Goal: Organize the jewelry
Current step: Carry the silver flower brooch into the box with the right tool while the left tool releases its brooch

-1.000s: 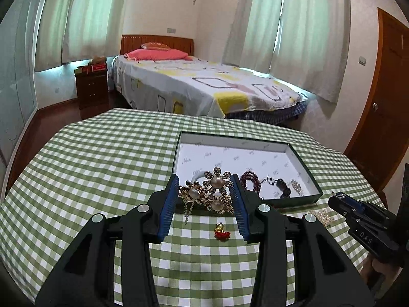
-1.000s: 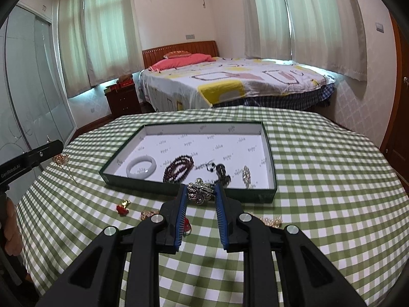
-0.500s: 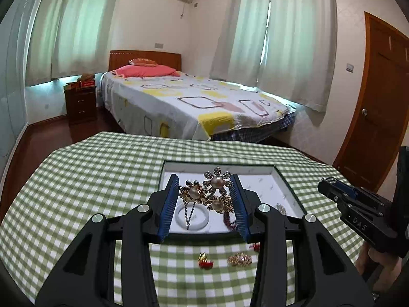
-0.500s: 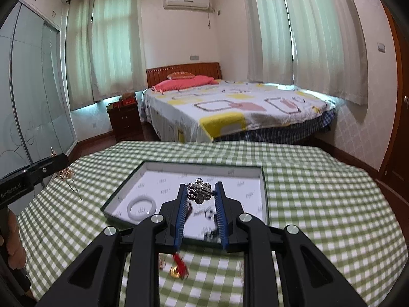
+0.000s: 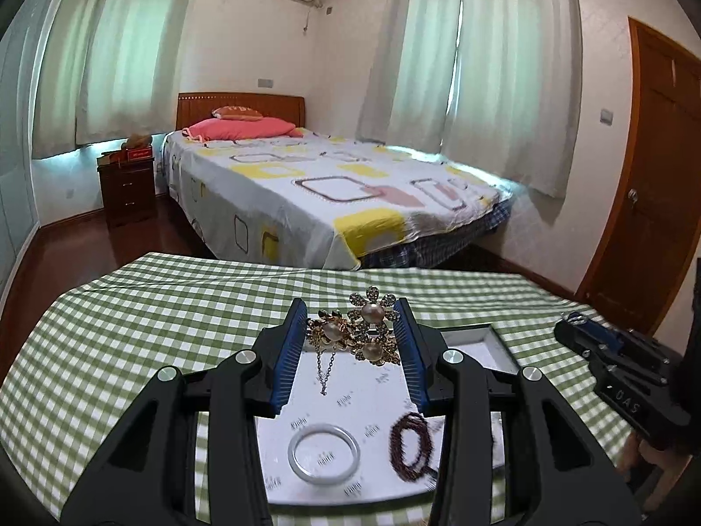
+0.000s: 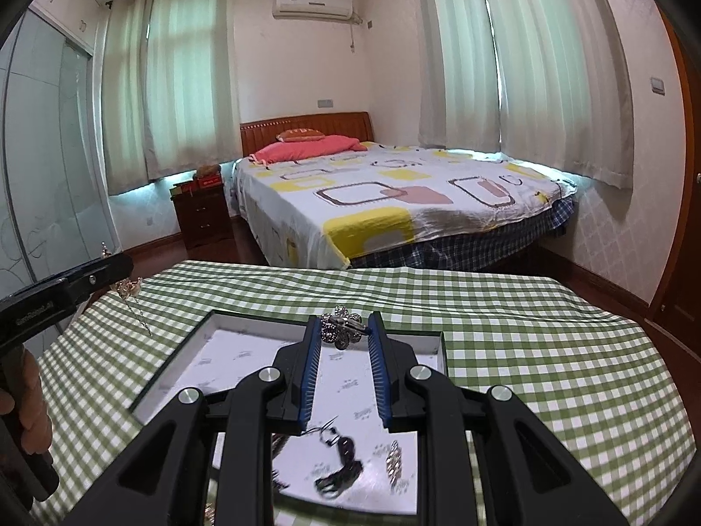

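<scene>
My left gripper (image 5: 350,328) pinches a gold pearl brooch (image 5: 352,335) above the tray (image 5: 495,344), which holds a white bangle (image 5: 324,453) and dark beads (image 5: 412,445). My right gripper (image 6: 341,333) pinches a silver brooch (image 6: 341,328) over it.

Home bedroom: made bed (image 6: 394,201) with pink pillow (image 6: 306,149), wooden nightstand (image 6: 201,215), curtained windows (image 6: 175,87), wall air conditioner (image 6: 312,3), checked tablecloth (image 6: 504,333) in foreground.
</scene>
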The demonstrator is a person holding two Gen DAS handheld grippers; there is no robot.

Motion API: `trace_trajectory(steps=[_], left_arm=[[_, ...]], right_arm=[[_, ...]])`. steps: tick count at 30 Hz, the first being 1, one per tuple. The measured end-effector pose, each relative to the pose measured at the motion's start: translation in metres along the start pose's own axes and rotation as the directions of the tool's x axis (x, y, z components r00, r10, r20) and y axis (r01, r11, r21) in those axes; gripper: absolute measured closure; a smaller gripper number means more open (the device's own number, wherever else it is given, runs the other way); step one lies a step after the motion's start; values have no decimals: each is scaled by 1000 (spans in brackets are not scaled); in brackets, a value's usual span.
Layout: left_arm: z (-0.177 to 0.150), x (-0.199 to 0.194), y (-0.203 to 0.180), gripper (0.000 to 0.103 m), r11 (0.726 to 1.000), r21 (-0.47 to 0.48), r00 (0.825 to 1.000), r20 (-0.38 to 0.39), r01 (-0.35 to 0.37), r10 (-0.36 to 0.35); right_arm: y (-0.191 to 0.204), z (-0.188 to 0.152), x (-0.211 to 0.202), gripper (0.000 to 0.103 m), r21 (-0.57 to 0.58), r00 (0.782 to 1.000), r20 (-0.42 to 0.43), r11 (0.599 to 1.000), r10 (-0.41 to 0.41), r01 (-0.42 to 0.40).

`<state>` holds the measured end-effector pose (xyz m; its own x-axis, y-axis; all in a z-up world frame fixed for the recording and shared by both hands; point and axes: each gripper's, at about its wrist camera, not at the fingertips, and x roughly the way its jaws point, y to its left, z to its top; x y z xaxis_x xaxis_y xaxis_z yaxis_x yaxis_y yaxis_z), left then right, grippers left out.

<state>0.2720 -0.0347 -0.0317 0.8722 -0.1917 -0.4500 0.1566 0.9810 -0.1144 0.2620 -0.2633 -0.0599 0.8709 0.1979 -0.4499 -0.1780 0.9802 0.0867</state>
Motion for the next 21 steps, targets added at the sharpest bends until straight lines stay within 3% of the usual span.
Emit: trace_trajectory(steps=[4, 8, 18, 21], left_arm=[[-10, 44, 8, 63, 1000, 2, 996, -82, -21, 21], [-27, 86, 18, 63, 999, -6, 982, -185, -43, 41], [-60, 154, 39, 63, 995, -68, 905, -424, -69, 34], [-62, 160, 40, 63, 996, -55, 895, -443, -73, 41]], right_arm=[[-10, -9, 33, 80, 18, 998, -59, 1000, 0, 1], [-17, -24, 63, 80, 33, 992, -128, 999, -5, 9], [-25, -46, 102, 80, 45, 966, -260, 999, -13, 25], [-28, -48, 108, 80, 43, 957, -289, 999, -16, 29]])
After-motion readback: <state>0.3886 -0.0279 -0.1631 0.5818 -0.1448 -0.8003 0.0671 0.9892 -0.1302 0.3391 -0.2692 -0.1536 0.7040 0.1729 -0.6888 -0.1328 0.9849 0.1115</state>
